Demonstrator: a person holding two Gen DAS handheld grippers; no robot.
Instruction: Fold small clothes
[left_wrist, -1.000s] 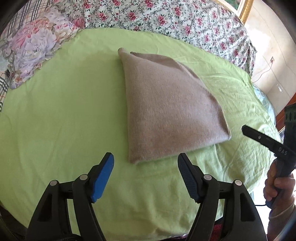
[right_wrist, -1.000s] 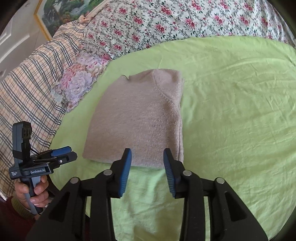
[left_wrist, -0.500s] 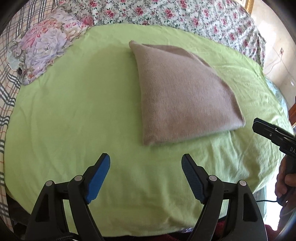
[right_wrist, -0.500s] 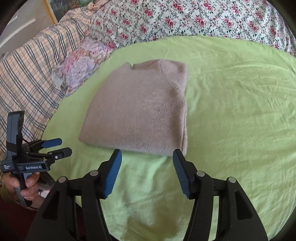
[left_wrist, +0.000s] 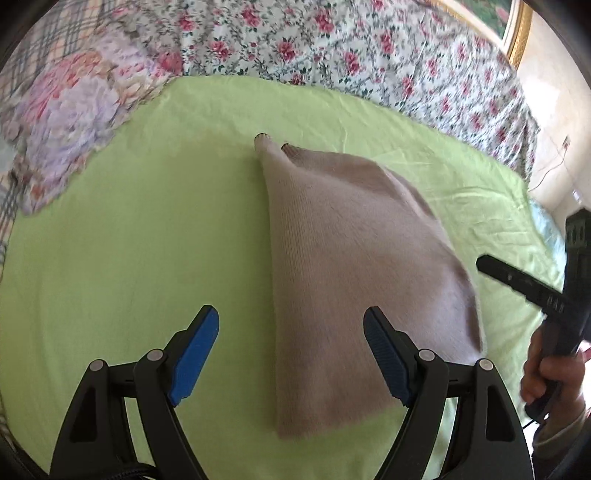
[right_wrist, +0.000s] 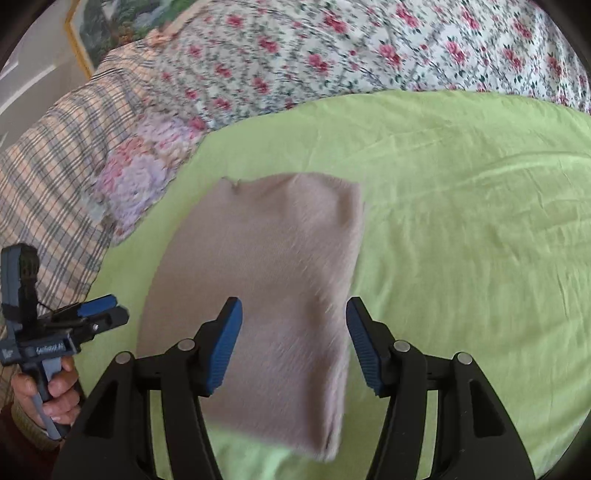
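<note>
A folded beige knit garment (left_wrist: 347, 266) lies flat on the green sheet (left_wrist: 129, 240); it also shows in the right wrist view (right_wrist: 269, 280). My left gripper (left_wrist: 291, 354) is open and empty, hovering over the garment's near left edge. My right gripper (right_wrist: 293, 347) is open and empty, hovering over the garment's near right part. Each gripper shows in the other's view: the right gripper (left_wrist: 524, 284) at the far right, the left gripper (right_wrist: 99, 314) at the far left.
A floral quilt (left_wrist: 332, 48) lies bunched along the far side of the bed. A pastel flowered pillow (left_wrist: 70, 122) sits at the far left, and a plaid blanket (right_wrist: 48, 184) beside it. A framed picture (right_wrist: 107, 22) hangs on the wall.
Both grippers drew back from the garment, opened wider, and have now moved forward over its near edge. The garment itself has not moved.
</note>
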